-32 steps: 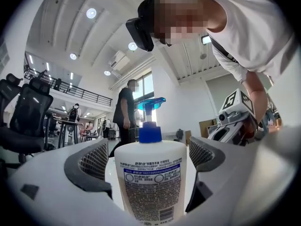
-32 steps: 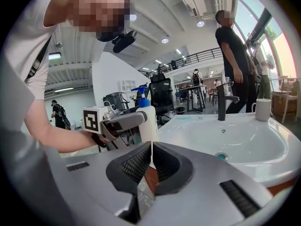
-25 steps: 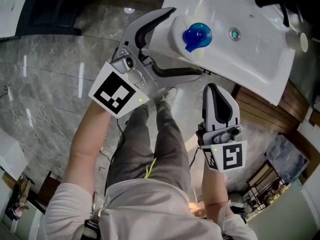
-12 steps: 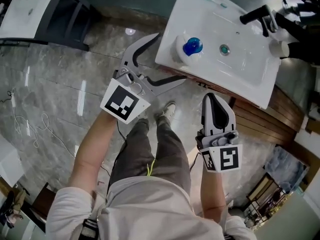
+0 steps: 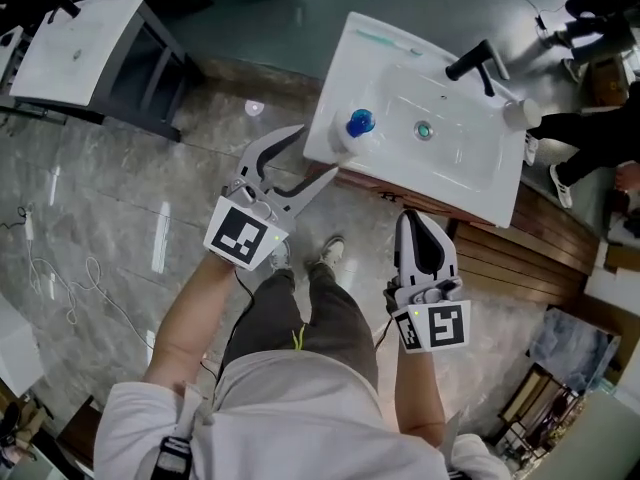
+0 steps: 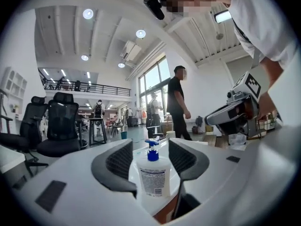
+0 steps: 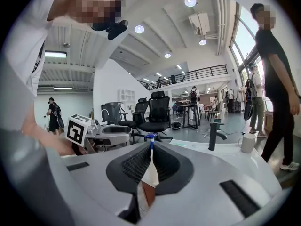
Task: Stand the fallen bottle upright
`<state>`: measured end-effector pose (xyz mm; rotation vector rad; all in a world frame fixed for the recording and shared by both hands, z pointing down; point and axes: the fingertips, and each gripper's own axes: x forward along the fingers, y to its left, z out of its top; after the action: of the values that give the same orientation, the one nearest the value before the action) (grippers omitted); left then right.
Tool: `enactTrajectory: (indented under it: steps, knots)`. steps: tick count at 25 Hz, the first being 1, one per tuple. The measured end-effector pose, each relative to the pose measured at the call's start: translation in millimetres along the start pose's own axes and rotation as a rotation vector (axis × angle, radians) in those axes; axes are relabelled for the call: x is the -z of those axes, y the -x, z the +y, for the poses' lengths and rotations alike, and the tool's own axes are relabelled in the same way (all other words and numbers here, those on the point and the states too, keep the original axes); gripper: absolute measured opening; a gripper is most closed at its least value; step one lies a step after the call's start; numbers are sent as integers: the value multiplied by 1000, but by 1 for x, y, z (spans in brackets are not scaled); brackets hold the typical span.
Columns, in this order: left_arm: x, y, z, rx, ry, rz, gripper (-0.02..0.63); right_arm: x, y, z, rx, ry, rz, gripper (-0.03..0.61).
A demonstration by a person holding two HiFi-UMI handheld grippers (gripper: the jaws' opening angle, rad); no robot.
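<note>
Two grippers hang short of the bottle, which stands upright on the near corner of the white sink.

Left gripper: its jaws stand apart and have just been closing, with nothing pressed between the pads. The bottle is just ahead of their tips, in line with the gap and untouched, its blue pump head on top and its label facing the jaws. Right gripper: its jaws are drawn together, leaving only a thin slit, and they hold nothing. The bottle lies ahead of these jaws and towards the left gripper's side, well apart from them, and the blue pump shows through the slit. Beyond the bottle, further out from both sets of jaws, a black tap and a pale cup stand at the sink's far rim.
</note>
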<state>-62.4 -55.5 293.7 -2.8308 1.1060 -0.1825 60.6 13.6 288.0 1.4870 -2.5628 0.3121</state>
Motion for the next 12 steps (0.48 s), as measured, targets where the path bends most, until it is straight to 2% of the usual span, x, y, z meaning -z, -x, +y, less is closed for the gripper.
enactTrajectory:
  steps: [1, 7, 12]
  knots:
    - [-4, 4, 2, -25, 2, 4, 234, -4, 3, 0, 3, 0, -4, 37]
    - [-29, 18, 10, -115, -9, 16, 66, -27, 16, 1, 19, 9, -40, 37]
    - [-44, 25, 7, -176, 13, 58, 20, -43, 23, 1, 14, 21, -60, 37]
